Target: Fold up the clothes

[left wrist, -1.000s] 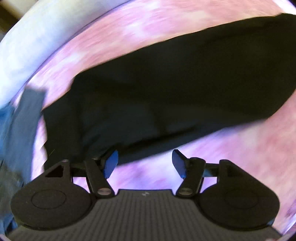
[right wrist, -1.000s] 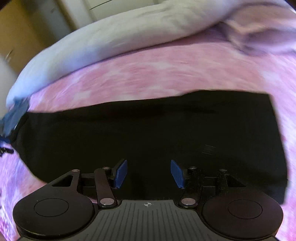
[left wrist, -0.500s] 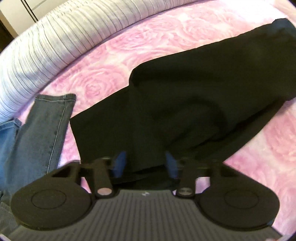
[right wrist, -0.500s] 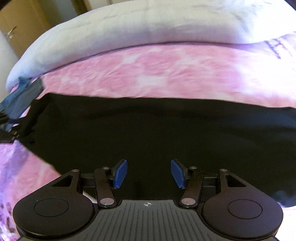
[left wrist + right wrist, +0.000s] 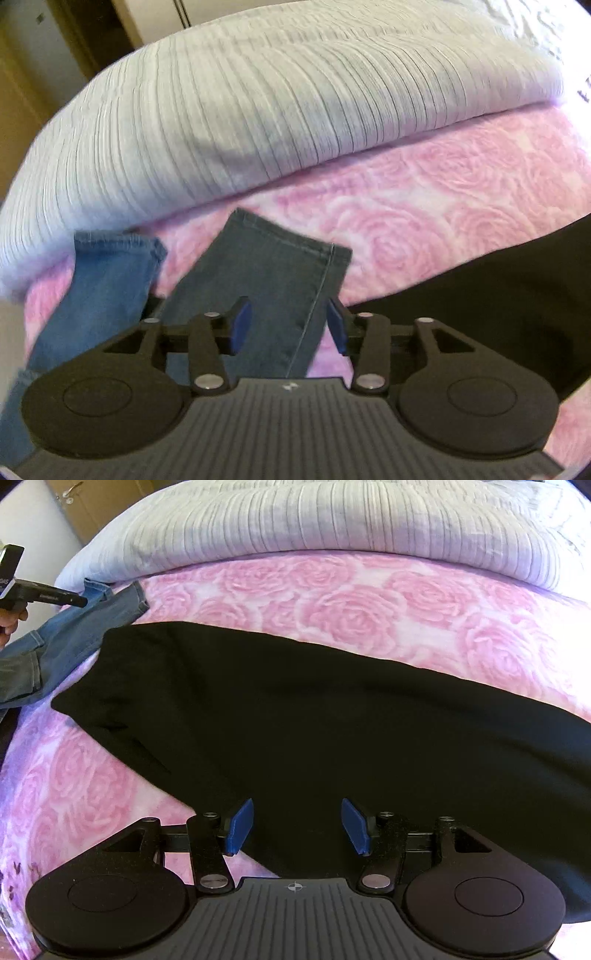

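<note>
The black garment [image 5: 332,716] is lying flat on the pink rose bedspread [image 5: 332,598], soft and light, probably best pinched at a corner. The right gripper [image 5: 297,825] is hovering empty above it; the left gripper [image 5: 288,326] is opening, unloaded, over the jeans [image 5: 266,273].

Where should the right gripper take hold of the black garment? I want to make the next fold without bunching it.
Probably the near edge of the black garment, just below the open right gripper. It lies flat on the pink rose blanket, so come down from above at the border, one pad slipping under the edge.
</note>
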Available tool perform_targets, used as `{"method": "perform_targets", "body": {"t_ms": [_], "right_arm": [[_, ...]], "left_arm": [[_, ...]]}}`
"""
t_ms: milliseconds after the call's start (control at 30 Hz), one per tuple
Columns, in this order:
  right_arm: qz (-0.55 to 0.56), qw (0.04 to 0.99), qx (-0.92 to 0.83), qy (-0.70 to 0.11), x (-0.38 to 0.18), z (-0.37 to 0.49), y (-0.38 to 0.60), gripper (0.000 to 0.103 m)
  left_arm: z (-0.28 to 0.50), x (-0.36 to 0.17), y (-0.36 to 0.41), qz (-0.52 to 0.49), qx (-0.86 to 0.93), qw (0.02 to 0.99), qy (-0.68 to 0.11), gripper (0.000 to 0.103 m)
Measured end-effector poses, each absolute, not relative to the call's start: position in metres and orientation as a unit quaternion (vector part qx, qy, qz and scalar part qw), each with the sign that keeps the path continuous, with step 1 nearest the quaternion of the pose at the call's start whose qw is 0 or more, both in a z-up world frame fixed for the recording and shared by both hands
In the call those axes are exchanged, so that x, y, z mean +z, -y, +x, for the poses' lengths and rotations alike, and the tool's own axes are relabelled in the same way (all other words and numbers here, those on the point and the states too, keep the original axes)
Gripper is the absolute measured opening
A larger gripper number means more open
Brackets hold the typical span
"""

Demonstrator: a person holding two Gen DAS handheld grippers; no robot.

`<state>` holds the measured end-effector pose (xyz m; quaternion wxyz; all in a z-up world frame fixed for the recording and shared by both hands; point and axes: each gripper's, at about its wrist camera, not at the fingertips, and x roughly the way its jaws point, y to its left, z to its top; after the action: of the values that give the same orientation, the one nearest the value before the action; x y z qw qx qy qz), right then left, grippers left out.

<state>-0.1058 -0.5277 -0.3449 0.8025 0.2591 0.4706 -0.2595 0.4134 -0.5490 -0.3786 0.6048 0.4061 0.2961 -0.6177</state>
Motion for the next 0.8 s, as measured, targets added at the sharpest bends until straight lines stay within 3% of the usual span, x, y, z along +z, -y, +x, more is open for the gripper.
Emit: {"method": "perform_targets", "body": {"t_ms": [367,433,467,500,533,800], "right_arm": [[0.260,0.800,-0.234,-0.488,-0.361,-0.080,0.505,0.058],[0.258,0.799,-0.230,-0.492,-0.364,-0.075,0.503,0.058],[0.257,0.798,-0.229,-0.494,-0.365,-0.072,0.502,0.058],[0.255,0.798,-0.228,-0.495,-0.366,-0.070,0.502,0.058],[0.252,0.799,-0.227,-0.497,-0.366,-0.068,0.501,0.058],[0.158,0.813,-0.199,-0.523,-0.363,-0.060,0.485,0.058]], "left_arm": [[0.386,-0.412,0.445,0.358,-0.672,0.498,-0.415,0.059],[0.380,-0.423,0.439,0.368,-0.665,0.496,-0.420,0.050],[0.380,-0.425,0.438,0.372,-0.662,0.497,-0.420,0.038],[0.384,-0.422,0.439,0.371,-0.662,0.499,-0.419,0.012],[0.388,-0.420,0.440,0.370,-0.661,0.501,-0.418,0.001],[0.417,-0.396,0.454,0.397,-0.659,0.516,-0.377,0.000]]}}
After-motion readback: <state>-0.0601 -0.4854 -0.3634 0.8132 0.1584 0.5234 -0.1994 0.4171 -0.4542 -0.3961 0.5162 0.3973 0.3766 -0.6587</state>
